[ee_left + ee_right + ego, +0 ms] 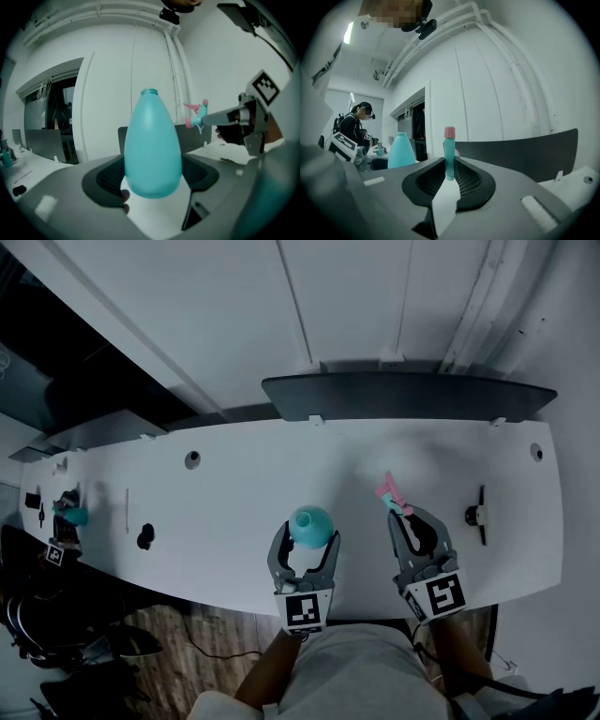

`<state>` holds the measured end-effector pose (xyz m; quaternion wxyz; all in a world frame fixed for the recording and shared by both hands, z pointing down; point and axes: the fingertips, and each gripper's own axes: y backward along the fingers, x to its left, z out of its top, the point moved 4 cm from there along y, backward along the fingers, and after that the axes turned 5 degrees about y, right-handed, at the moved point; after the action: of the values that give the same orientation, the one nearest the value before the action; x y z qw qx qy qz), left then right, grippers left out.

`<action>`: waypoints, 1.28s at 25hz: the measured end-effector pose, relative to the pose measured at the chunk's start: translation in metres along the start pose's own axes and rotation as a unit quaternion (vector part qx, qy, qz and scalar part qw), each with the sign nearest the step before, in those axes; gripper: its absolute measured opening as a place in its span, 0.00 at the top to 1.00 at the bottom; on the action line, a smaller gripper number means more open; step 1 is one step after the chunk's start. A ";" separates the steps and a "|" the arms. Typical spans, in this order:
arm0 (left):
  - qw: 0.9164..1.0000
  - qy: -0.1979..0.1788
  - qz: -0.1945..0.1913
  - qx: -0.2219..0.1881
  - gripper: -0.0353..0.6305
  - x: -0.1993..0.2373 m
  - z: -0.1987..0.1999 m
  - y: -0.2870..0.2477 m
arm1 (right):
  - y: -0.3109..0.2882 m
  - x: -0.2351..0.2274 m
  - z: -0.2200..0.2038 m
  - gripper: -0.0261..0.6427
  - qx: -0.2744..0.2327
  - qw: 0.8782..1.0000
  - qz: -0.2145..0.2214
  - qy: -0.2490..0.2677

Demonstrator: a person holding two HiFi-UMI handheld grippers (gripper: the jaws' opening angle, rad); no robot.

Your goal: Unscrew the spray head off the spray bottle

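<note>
As I go through what the cameras give me, I list the following.

Item one: left gripper (pixel 307 538), jaws spread wide and pressed on both sides of the teal bottle (pixel 310 524). The bottle sits upright between them in the left gripper view, and its threaded neck is bare and open at the top.

Item two: right gripper (pixel 410 518), jaws narrow and pinched on the teal stem of the spray head (pixel 389 493). The pink collar stands above the jaws in the right gripper view. The spray head is off the bottle and held just to its right, the two apart.

Item three: white table (pixel 234 493), with both grippers over its near edge.

Item four: dark curved panel (pixel 408 395) along the table's far side.

Item five: a second person (pixel 354 126) in the background of the right gripper view, beyond the bottle.
</note>
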<state>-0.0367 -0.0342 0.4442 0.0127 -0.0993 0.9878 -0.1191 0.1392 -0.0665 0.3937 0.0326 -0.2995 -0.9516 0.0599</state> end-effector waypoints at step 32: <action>0.993 0.044 -0.067 -0.090 0.38 -0.030 0.030 0.201 | 0.153 0.160 0.011 0.88 -0.012 0.995 -0.096 0.016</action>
<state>-0.0446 0.1564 0.3676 -0.0479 -0.1608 0.9852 -0.0349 0.0942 0.1490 0.3666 0.0495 -0.2084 -0.9759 0.0408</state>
